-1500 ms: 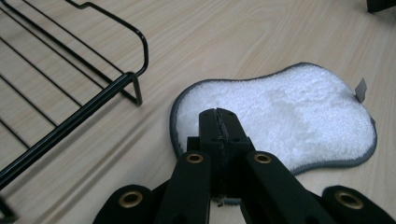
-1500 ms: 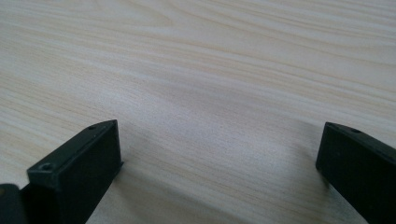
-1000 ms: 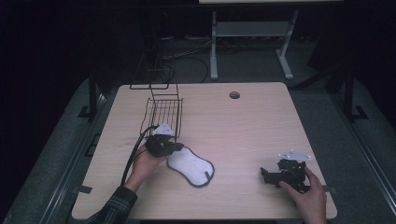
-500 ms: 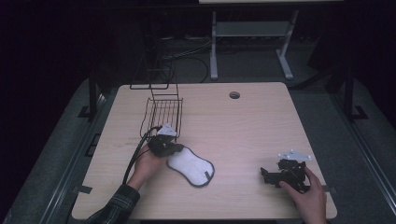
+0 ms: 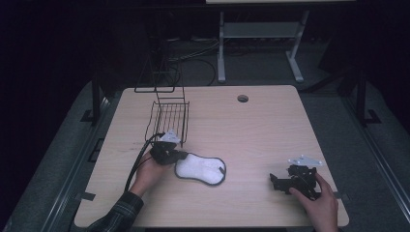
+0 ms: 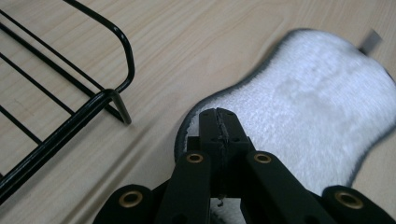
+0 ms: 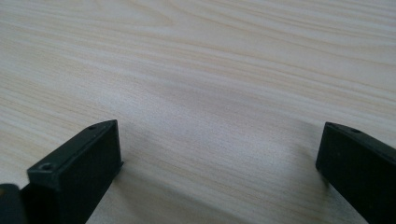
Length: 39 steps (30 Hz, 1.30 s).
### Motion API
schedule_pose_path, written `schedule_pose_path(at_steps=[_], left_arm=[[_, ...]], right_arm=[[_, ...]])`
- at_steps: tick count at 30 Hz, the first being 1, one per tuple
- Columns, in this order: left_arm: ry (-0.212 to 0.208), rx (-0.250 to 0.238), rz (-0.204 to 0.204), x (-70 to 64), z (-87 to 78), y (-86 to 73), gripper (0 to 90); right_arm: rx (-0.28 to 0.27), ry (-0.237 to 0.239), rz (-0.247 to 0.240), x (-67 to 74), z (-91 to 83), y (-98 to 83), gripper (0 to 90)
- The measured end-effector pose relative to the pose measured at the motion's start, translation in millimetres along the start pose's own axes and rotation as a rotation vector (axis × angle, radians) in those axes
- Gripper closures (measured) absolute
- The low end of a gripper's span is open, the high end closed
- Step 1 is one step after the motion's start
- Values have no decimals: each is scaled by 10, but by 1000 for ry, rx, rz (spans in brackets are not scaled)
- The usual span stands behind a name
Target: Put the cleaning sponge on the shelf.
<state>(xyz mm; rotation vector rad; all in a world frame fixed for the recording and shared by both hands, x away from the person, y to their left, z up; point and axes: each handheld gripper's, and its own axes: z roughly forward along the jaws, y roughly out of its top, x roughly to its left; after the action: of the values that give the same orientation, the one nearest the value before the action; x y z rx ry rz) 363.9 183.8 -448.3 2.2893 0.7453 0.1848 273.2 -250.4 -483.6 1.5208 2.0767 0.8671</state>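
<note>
A white fluffy pad [image 5: 200,169] with a dark rim lies flat on the table, left of centre. My left gripper [image 5: 175,155] is at the pad's left end. In the left gripper view the black jaws are pressed together, and the left gripper [image 6: 218,114] has its tips over the rim of the pad [image 6: 308,107]. Whether they pinch the rim I cannot tell. My right gripper [image 5: 280,181] rests near the front right of the table, held by a hand. In the right gripper view the right gripper [image 7: 219,158] has its jaws wide apart over bare wood.
A black wire basket [image 5: 169,116] stands just behind the left gripper, its frame [image 6: 70,116] close on the left in the left gripper view. The wooden table [image 5: 251,130] has a cable hole [image 5: 242,98] near its far edge. A metal stand [image 5: 261,34] is on the floor beyond.
</note>
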Motion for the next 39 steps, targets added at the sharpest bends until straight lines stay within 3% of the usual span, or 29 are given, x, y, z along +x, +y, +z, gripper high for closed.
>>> schedule_pose_path(at_steps=[16, 23, 29, 39], left_arm=[[-20, 17, 8, -69, -124, -129, 899], [-42, -29, -13, -79, -127, -49, 899], [-64, -49, 31, -189, 23, 196, 899], [-73, -11, 38, -252, 300, 297, 899]], right_arm=[[1, 1, 1, 1, -2, -1, 0], [1, 1, 1, 1, -2, -1, 0], [1, 1, 1, 1, -2, -1, 0], [1, 1, 2, 2, -2, -1, 0]])
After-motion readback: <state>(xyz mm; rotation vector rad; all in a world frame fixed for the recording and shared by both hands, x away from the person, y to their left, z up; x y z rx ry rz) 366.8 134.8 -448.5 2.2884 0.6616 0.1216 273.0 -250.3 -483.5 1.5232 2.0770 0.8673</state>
